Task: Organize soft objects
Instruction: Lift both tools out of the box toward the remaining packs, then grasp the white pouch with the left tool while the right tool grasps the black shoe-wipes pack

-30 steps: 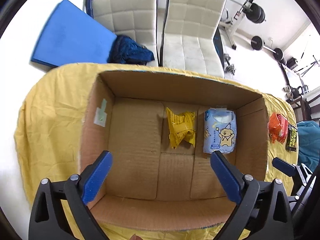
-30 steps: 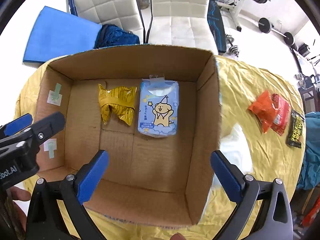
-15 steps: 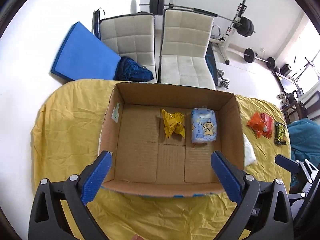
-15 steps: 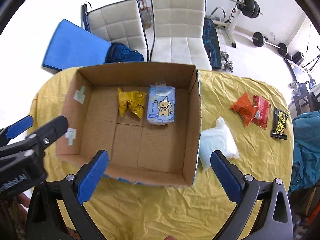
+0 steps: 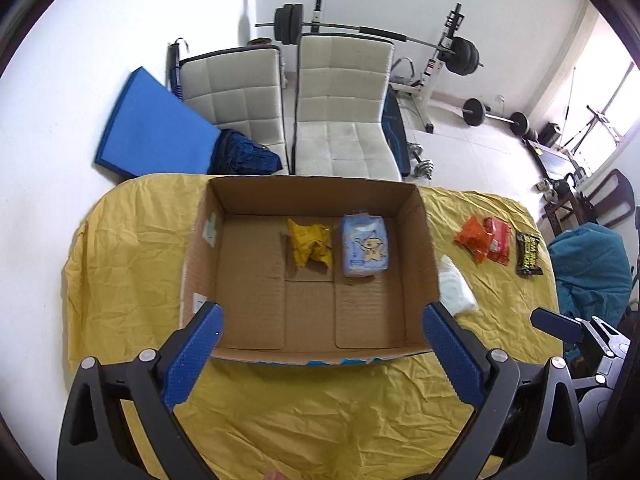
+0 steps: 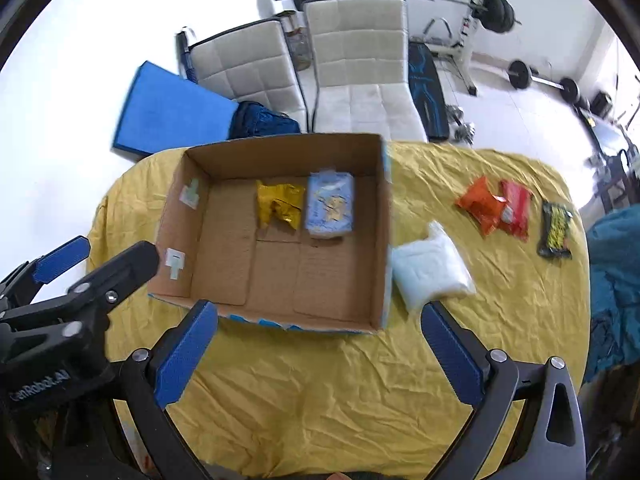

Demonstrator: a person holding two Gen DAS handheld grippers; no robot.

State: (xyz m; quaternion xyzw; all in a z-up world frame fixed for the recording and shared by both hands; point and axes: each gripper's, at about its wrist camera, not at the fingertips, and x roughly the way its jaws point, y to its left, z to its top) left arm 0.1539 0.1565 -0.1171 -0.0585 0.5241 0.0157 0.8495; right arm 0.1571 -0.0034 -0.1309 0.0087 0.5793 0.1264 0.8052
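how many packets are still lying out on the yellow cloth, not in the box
4: a white packet right beside the cardboard box, an orange packet overlapping a red packet, and a black packet farthest right. None seem hidden.

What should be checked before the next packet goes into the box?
1. Left tool open, holding nothing: ok.
2. Right tool open, holding nothing: ok.
3. Free floor in the cardboard box: ok.
4. Yellow packet and blue tissue pack lie inside the box: ok.
5. White pouch beside the box's right wall, uncovered: ok.
6. Whether the pouch touches the wall: cannot tell.
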